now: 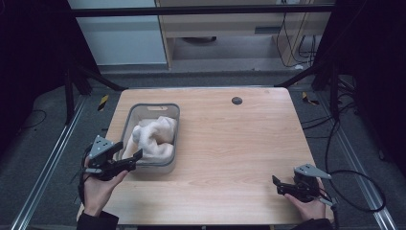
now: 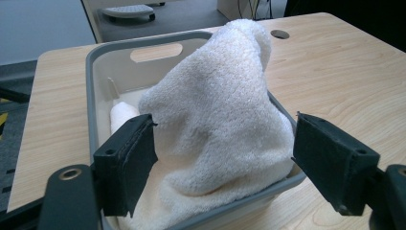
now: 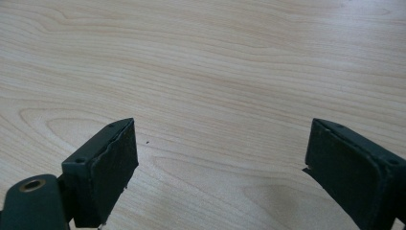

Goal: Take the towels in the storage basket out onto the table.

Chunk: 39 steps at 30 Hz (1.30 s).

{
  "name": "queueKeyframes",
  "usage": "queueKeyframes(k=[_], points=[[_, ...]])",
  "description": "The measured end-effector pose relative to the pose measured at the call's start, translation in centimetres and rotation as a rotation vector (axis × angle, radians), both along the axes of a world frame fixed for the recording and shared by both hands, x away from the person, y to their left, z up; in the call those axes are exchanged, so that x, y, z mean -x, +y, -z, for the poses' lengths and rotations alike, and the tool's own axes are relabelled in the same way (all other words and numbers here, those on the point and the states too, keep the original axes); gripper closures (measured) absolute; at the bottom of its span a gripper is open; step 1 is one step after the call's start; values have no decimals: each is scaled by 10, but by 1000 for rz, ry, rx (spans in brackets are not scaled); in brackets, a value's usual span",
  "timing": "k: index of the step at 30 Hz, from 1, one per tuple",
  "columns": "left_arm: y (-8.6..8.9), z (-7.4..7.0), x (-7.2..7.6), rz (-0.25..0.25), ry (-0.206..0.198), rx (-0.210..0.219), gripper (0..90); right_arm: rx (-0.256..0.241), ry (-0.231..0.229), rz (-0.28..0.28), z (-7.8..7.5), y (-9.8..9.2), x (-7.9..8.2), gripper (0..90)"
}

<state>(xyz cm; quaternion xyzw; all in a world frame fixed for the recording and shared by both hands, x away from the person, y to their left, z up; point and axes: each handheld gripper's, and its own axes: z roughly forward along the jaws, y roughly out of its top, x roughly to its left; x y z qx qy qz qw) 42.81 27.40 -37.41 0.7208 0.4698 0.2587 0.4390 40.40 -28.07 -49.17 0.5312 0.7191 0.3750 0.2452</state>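
I see the wooden bench (image 1: 230, 143) with a grey basket (image 1: 136, 112) on its left half. A cream towel (image 1: 154, 138) is heaped inside, rising above the rim. My left hand-held gripper (image 1: 128, 149) sits at the basket's near end, jaws spread wide either side of the towel. My right hand-held gripper (image 1: 279, 186) rests over bare wood, jaws apart, gripping nothing.

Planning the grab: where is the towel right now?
In the high view the cream towel lies heaped in the grey bin on the table's left side, just ahead of the open left gripper.
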Motion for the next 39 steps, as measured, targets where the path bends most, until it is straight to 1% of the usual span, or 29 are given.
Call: queueKeyframes(k=[2, 3, 4, 5, 9, 11, 14, 15, 19, 22, 24, 26, 29, 34, 39], points=[[-2, 0, -2, 2, 3, -3, 220, -1, 1, 0, 0, 0, 0, 106], [-3, -1, -3, 4, 5, -6, 220, 9, -4, -2, 1, 0, -1, 107], [-5, -1, -5, 6, 7, -8, 220, 9, -4, -3, 1, 0, 0, 107], [-7, -2, -8, 8, 11, -18, 224, 13, -4, -7, 1, 0, -1, 109], [-11, -5, -11, 9, 12, -29, 227, 13, -2, -7, 1, 0, -1, 109], [-14, -8, -15, 12, 17, -48, 228, 15, -5, -6, 1, 0, -1, 109], [-17, -9, -18, 13, 21, -57, 228, 16, -3, -7, 1, 0, -1, 109], [-20, -11, -20, 13, 29, -77, 228, 14, -1, -7, 1, 1, -1, 109], [-24, -12, -26, 10, 36, -85, 230, 14, 0, -7, 1, 1, -1, 109], [-26, -12, -29, 13, 45, -90, 230, 15, 0, -8, 1, 1, -1, 109], [-29, -11, -33, 14, 60, -99, 231, 10, 8, -9, 1, 1, -1, 109], [-30, -11, -34, 13, 64, -101, 231, 16, 5, -10, 1, 1, -1, 109], [-33, -10, -40, 7, 89, -113, 236, 20, 8, -12, 2, 1, -1, 109], [-35, -7, -44, 0, 97, -118, 243, 18, 8, -10, 2, 1, -1, 109], [-37, -5, -50, -5, 117, -142, 247, 6, 17, -10, 2, 1, -1, 109]])
